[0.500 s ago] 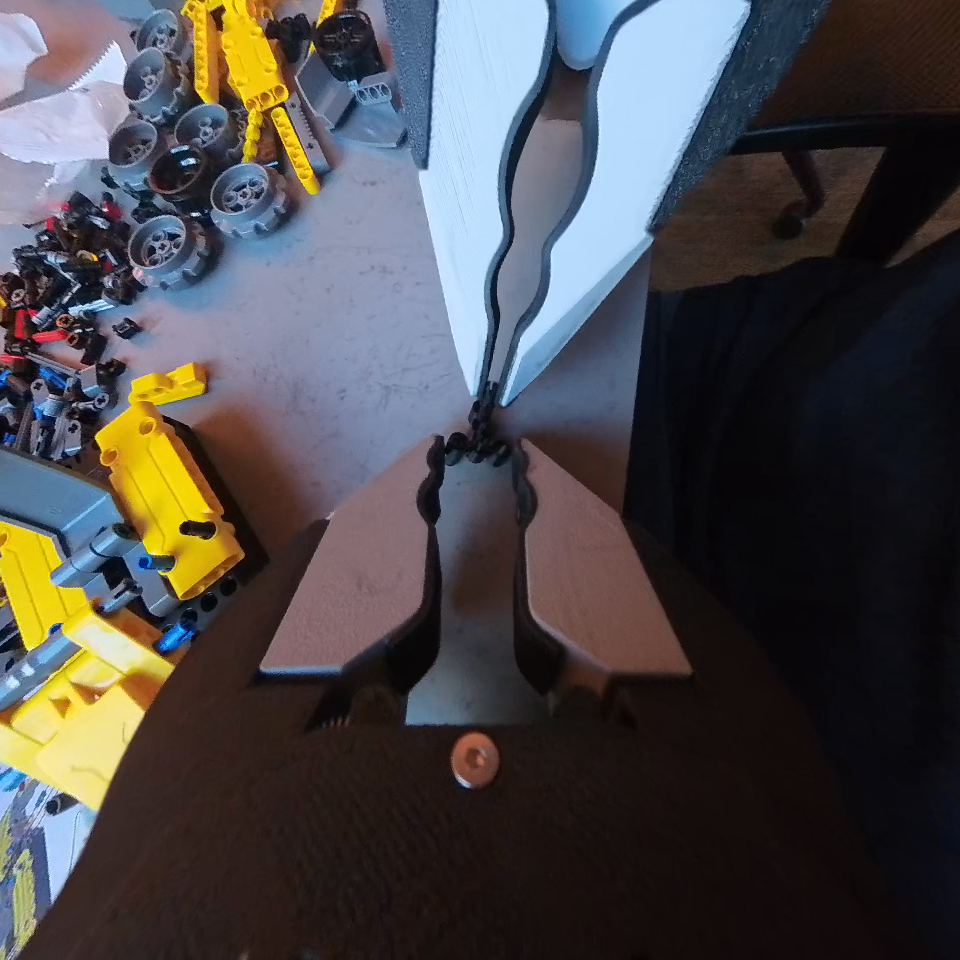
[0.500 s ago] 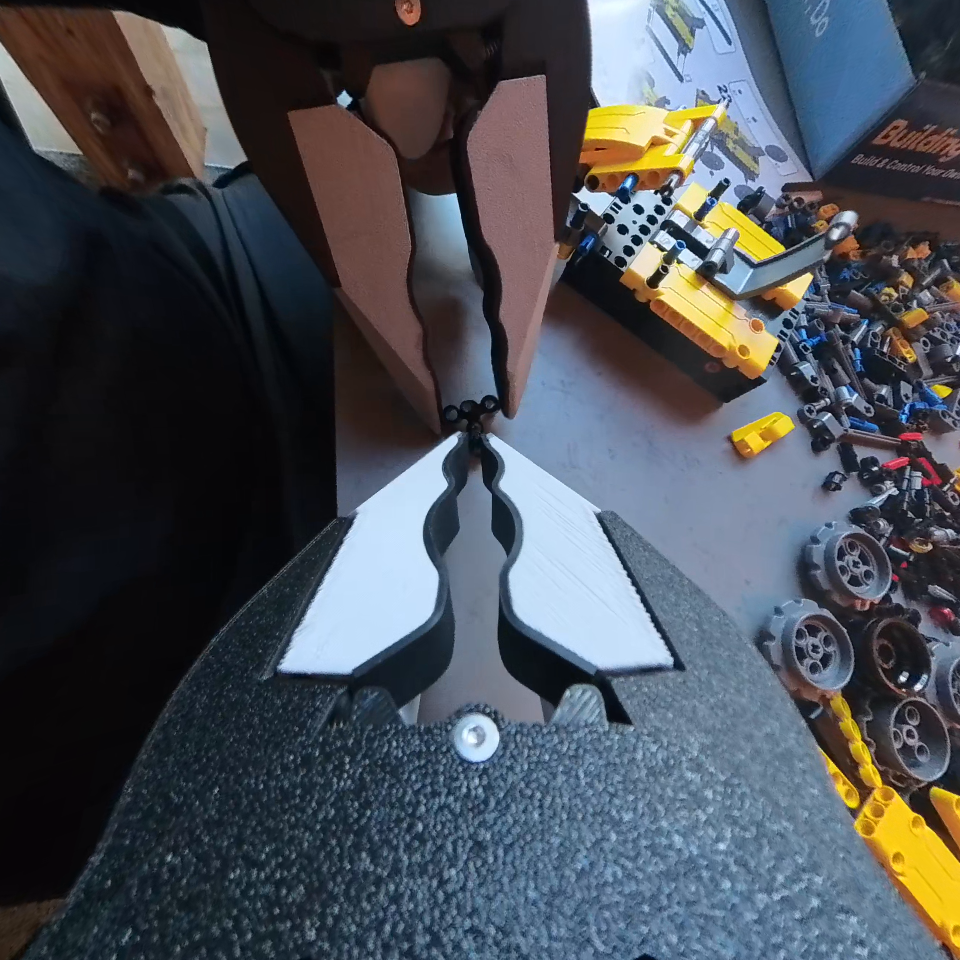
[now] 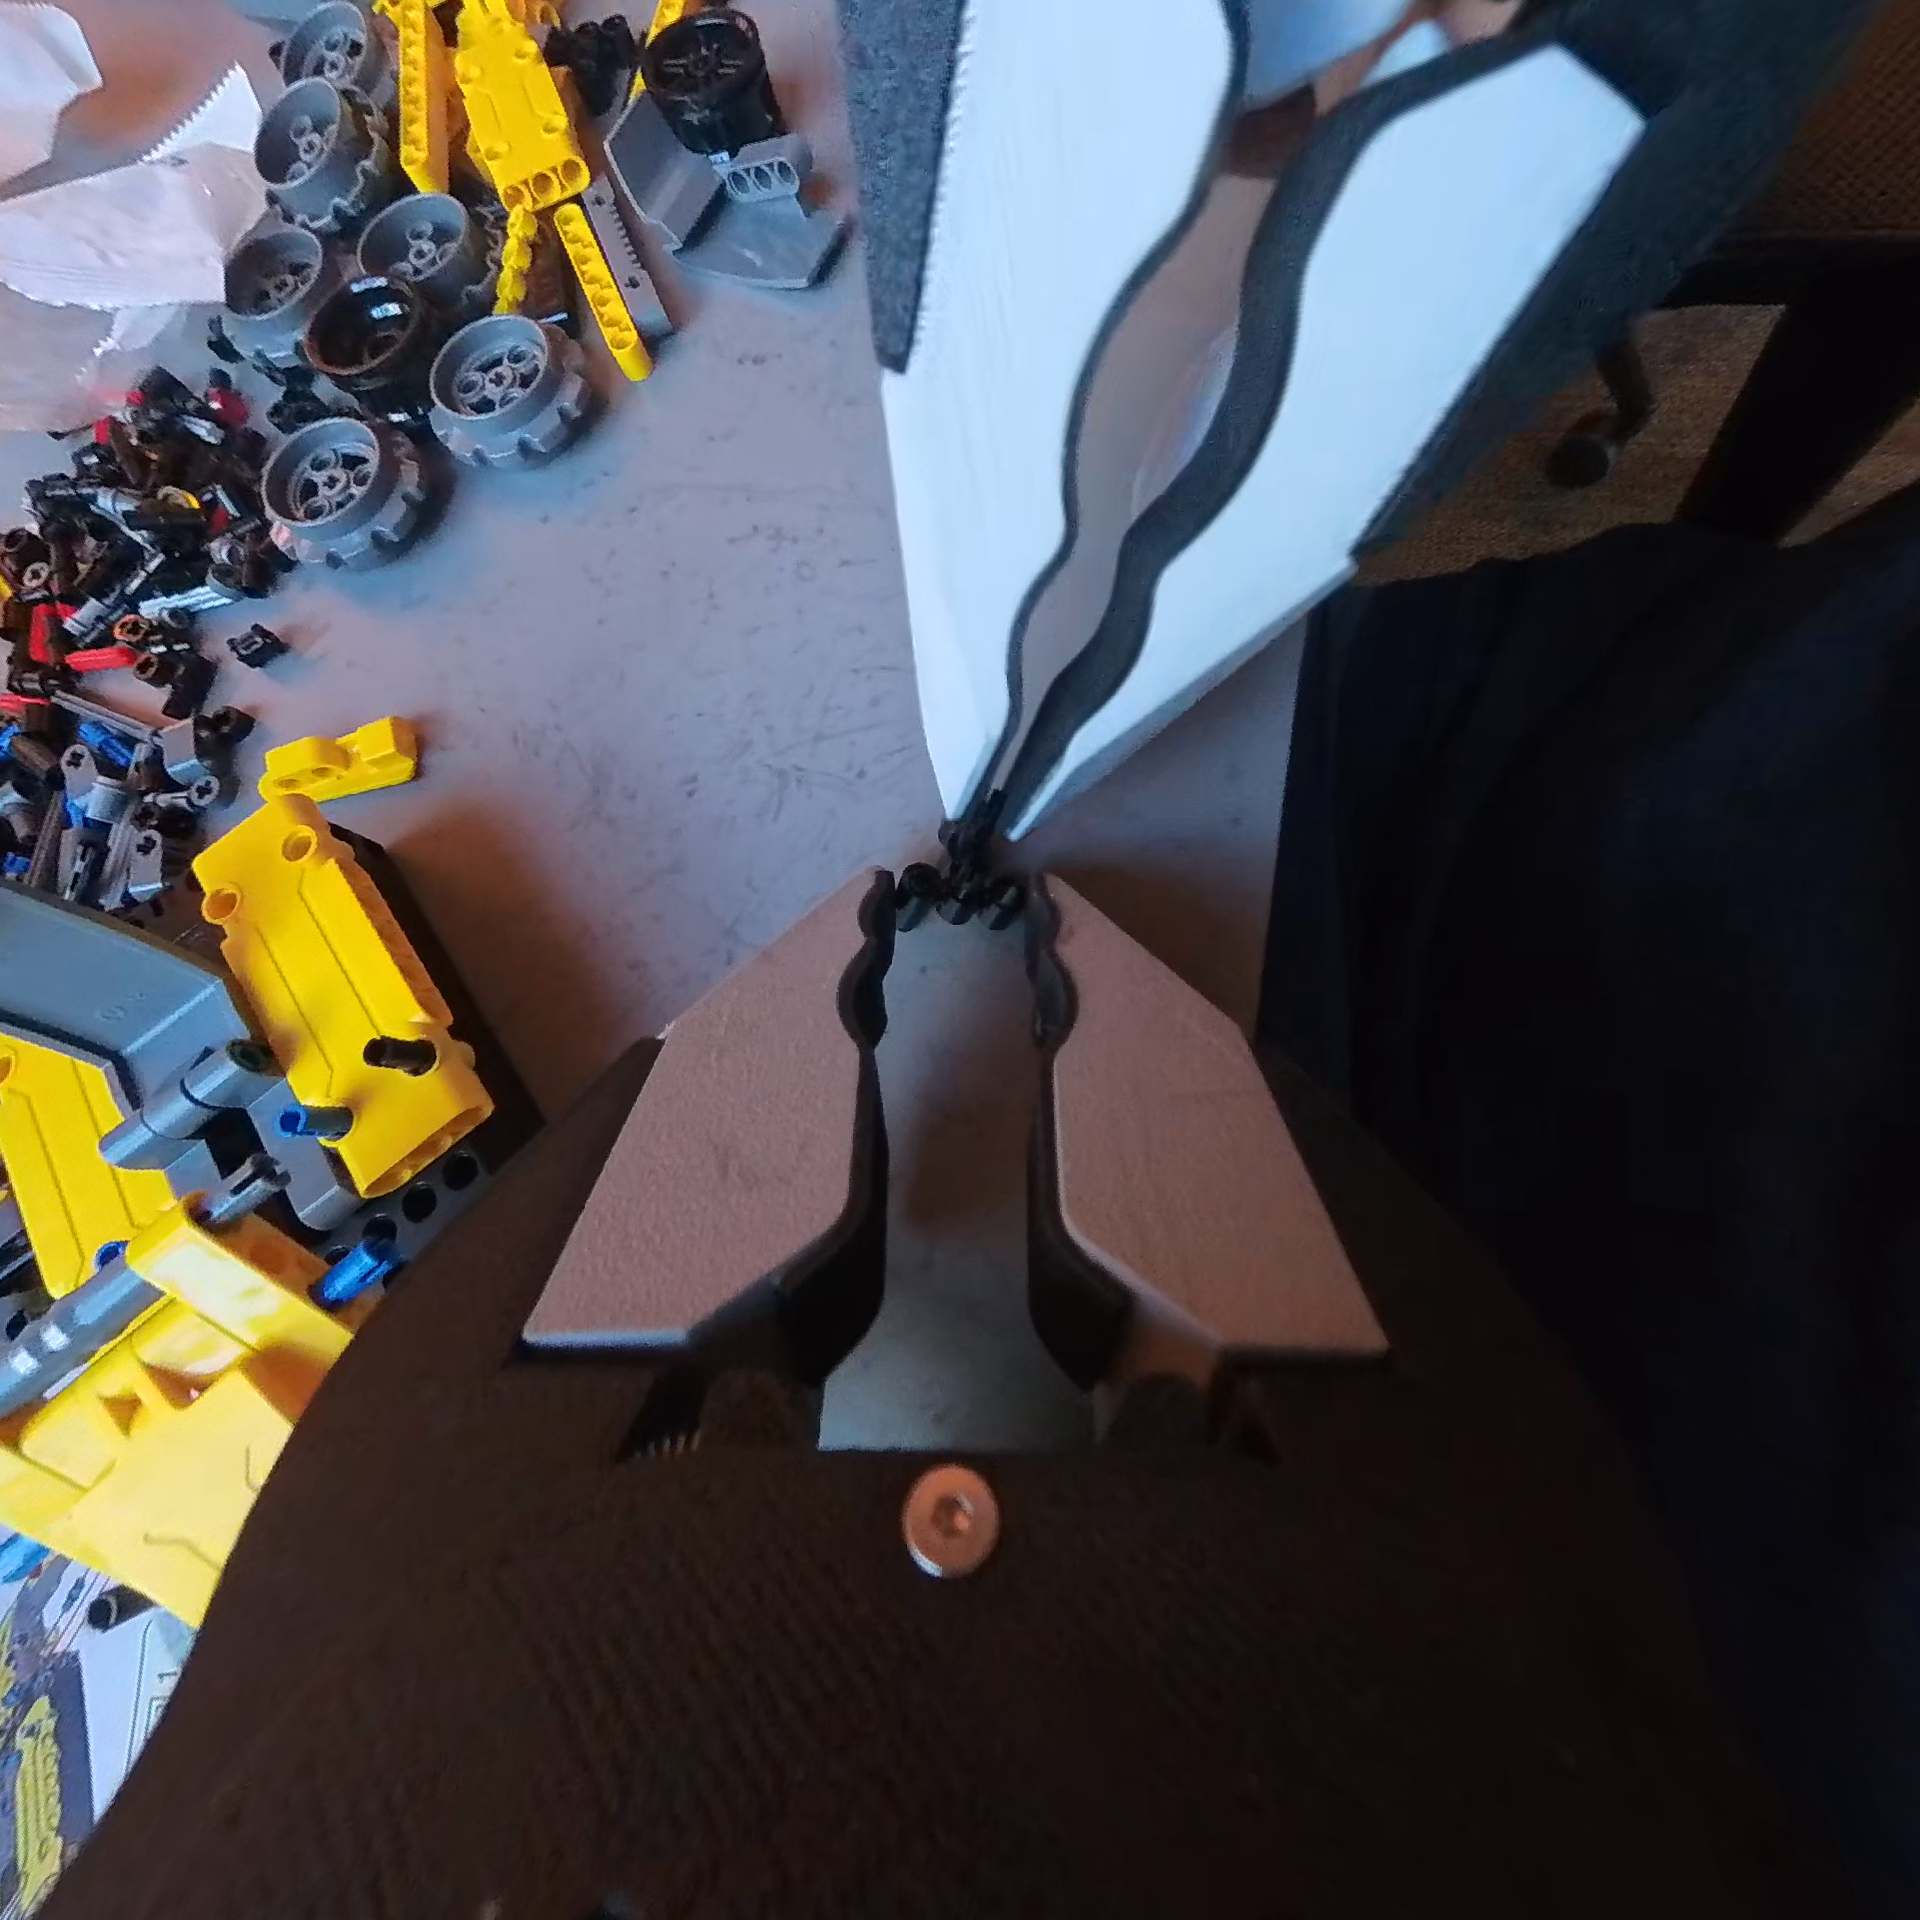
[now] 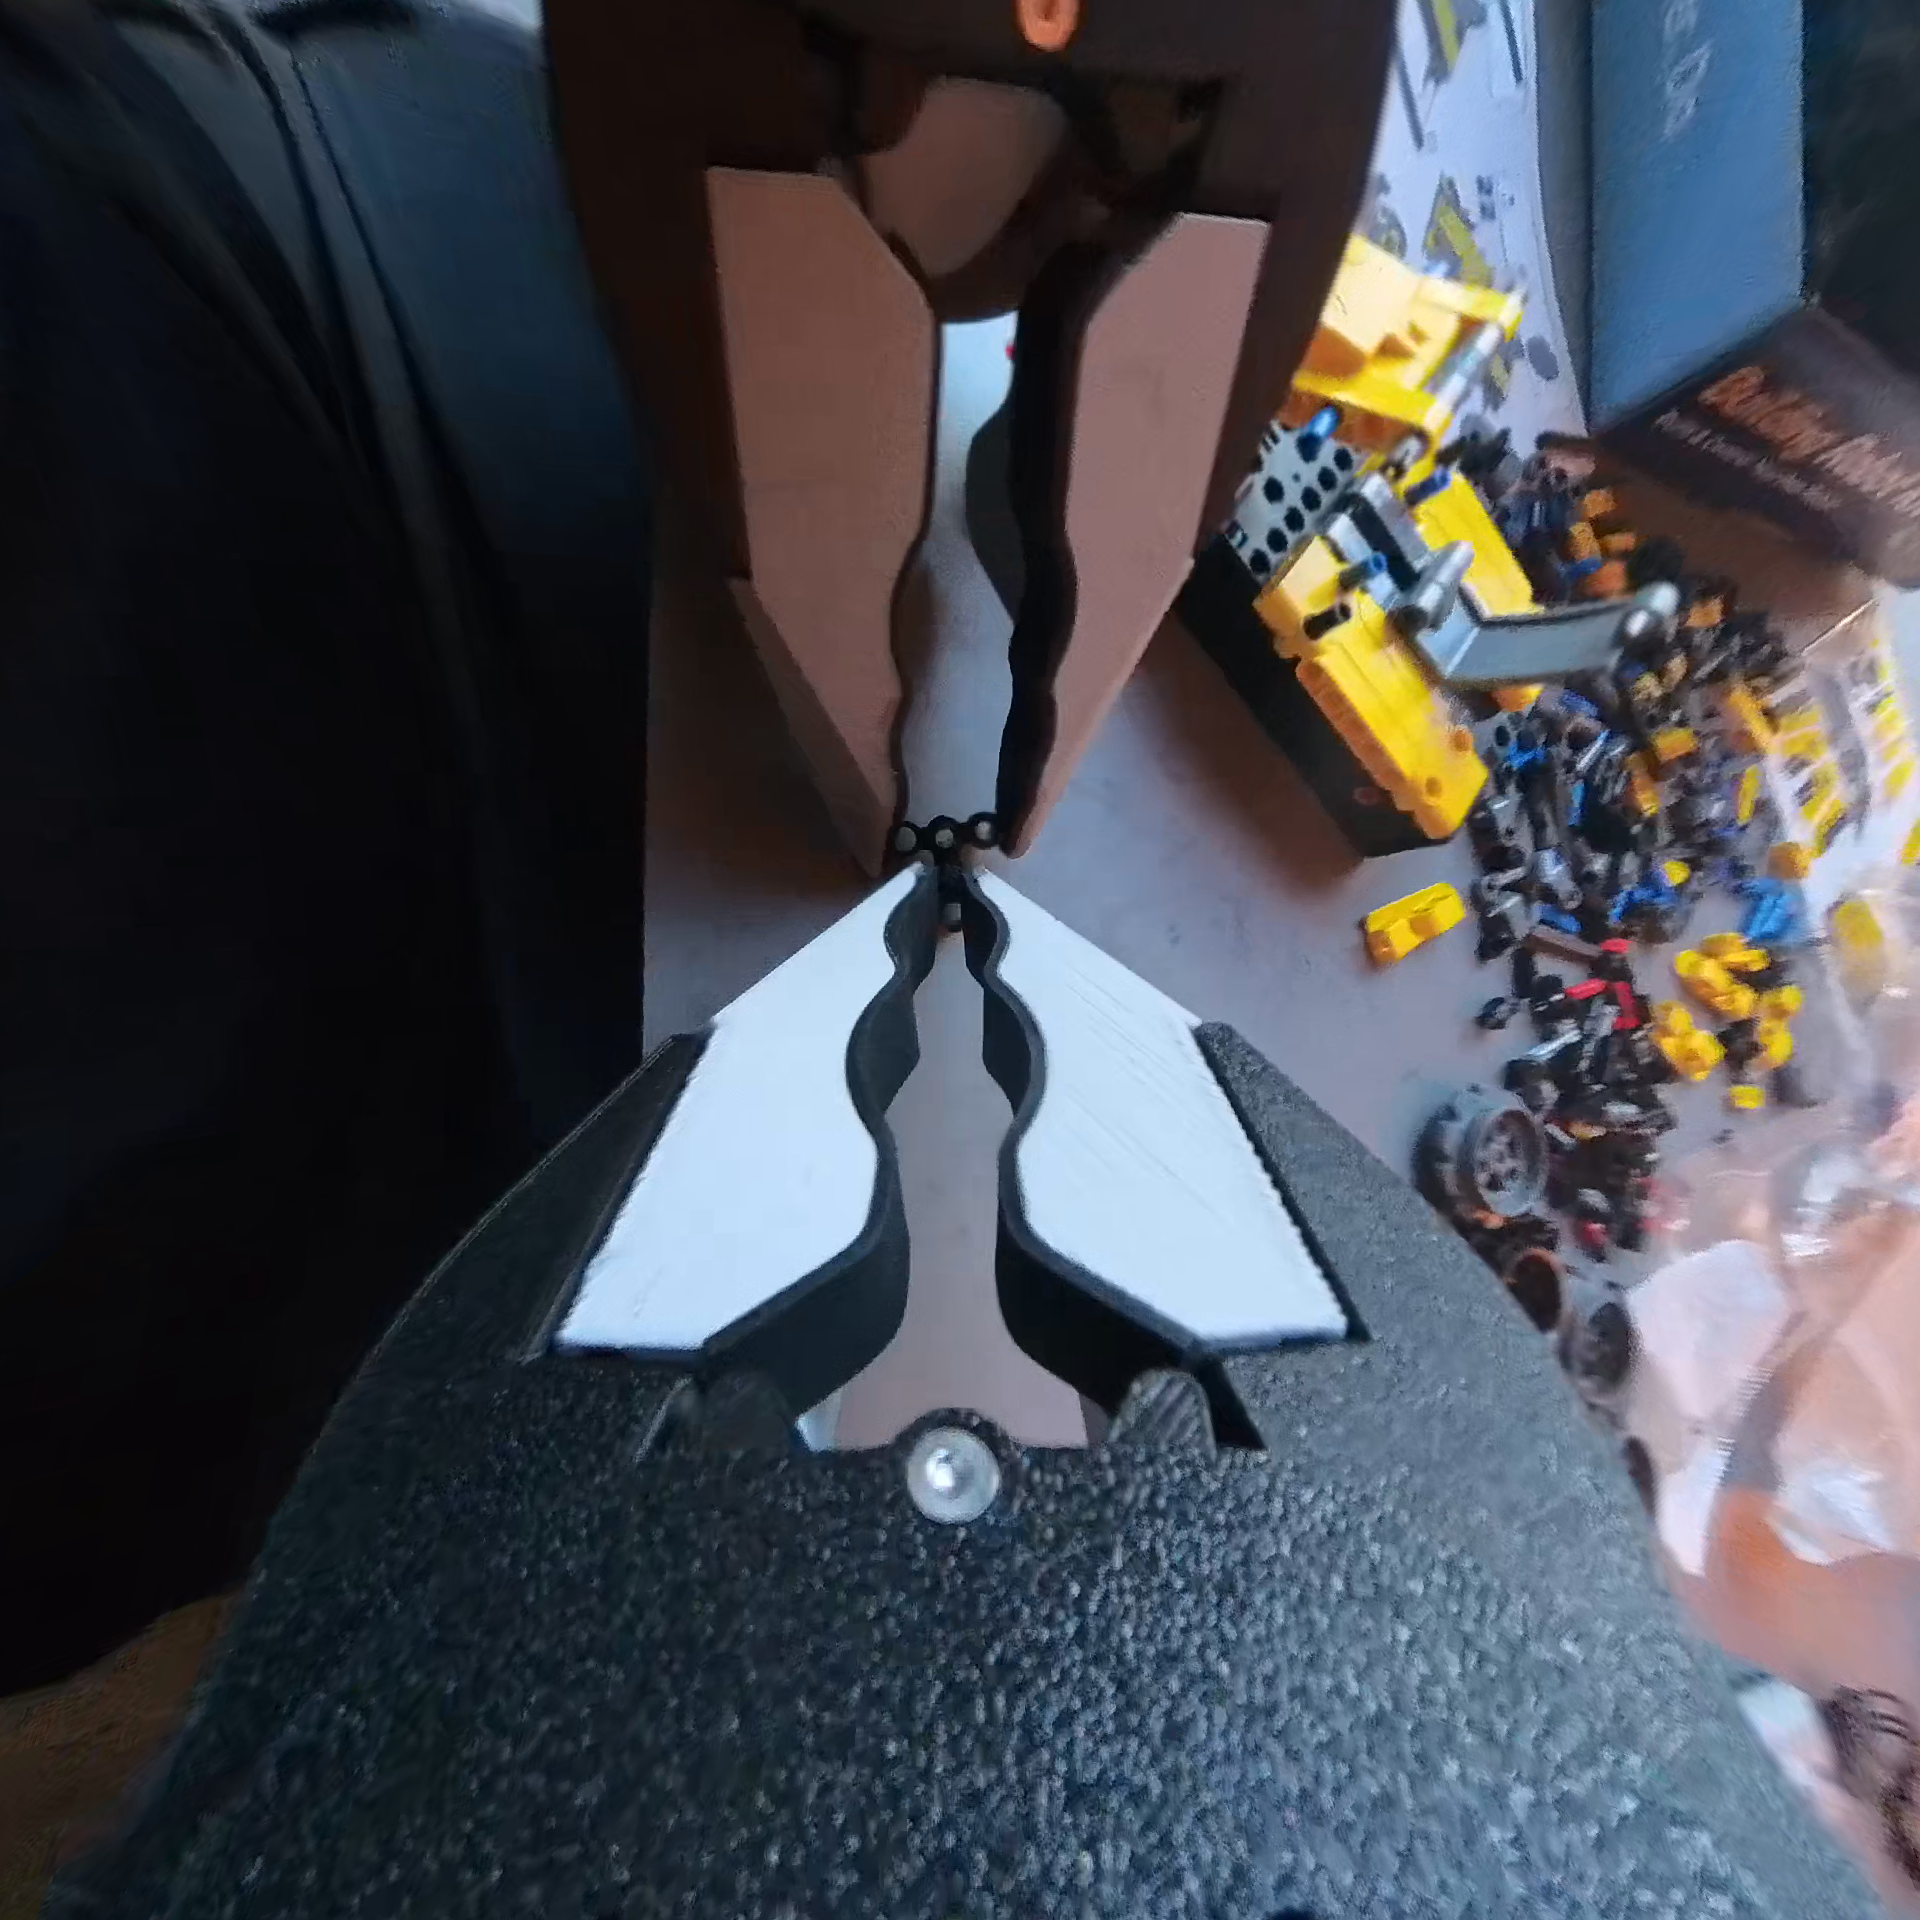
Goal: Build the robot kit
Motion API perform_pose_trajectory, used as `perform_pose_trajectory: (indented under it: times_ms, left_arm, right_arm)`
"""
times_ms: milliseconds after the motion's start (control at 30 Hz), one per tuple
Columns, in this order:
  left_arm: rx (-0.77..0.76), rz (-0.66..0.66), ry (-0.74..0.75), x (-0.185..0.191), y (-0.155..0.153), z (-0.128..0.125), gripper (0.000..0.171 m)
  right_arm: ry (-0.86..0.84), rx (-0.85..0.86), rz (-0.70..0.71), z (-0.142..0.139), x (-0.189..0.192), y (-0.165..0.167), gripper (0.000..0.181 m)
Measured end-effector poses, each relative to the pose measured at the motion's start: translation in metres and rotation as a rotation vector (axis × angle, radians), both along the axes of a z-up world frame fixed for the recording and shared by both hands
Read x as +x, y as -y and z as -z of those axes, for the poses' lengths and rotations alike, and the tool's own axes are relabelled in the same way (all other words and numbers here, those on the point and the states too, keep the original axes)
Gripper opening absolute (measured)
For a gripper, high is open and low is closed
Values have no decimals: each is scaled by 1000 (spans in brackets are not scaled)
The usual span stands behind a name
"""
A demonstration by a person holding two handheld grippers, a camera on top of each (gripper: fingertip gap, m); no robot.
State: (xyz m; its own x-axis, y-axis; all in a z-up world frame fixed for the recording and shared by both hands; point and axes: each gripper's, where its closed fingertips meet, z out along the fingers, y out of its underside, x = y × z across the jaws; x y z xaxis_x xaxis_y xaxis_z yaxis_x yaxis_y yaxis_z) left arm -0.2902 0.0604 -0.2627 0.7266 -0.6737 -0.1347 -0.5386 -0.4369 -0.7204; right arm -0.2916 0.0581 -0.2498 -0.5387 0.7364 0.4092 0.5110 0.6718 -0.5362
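A small black plastic connector piece with round holes (image 3: 958, 900) hangs above the grey tabletop (image 3: 665, 665), caught between two grippers that meet tip to tip. The left gripper (image 3: 961, 906), with brown fingers (image 3: 727, 1153), pinches its crossbar from both ends; the right gripper (image 4: 943, 896), with white fingers (image 4: 758, 1153), has its tips pressed onto the piece's short stem. Off to the side lie a half-built yellow and grey brick model (image 3: 312, 1029), grey toy wheels (image 3: 499, 384) and a heap of small loose parts (image 4: 1621, 935).
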Motion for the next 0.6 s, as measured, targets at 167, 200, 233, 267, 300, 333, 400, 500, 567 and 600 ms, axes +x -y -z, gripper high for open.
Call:
perform_pose_trajectory:
  times_ms: [167, 200, 233, 267, 300, 333, 400, 500, 567, 600]
  left_arm:
    - [-13, 0, 14, 0, 0, 0, 22]
    - [-13, 0, 13, 0, 0, 0, 22]
    - [-12, 1, 12, 0, 0, 0, 22]
    - [-11, 1, 12, 0, 0, 0, 22]
    - [-12, 1, 13, 0, 0, 0, 22]
    - [-13, 1, 14, 0, 0, 0, 22]
    - [-14, 0, 15, 0, 0, 0, 22]
    - [-17, 0, 19, 0, 0, 0, 22]
    - [-19, 0, 21, 0, 0, 0, 22]
    - [-18, 0, 20, 0, 0, 0, 22]
  right_arm:
    - [-11, 74, -27, -1, -2, 3, 4]
    - [-10, 82, -29, -1, -2, 3, 4]
    - [-11, 88, -32, -1, -2, 3, 4]
    - [-12, 88, -32, -1, -1, 3, 4]
    - [-15, 79, -29, -1, -1, 2, 4]
    - [-21, 69, -24, -1, -1, 2, 4]
    - [-39, 79, -26, 0, -1, 2, 4]
    - [-67, 140, -43, -1, -1, 3, 4]
    - [-92, 193, -62, -1, 0, 3, 4]
    - [-103, 218, -70, 0, 0, 3, 4]
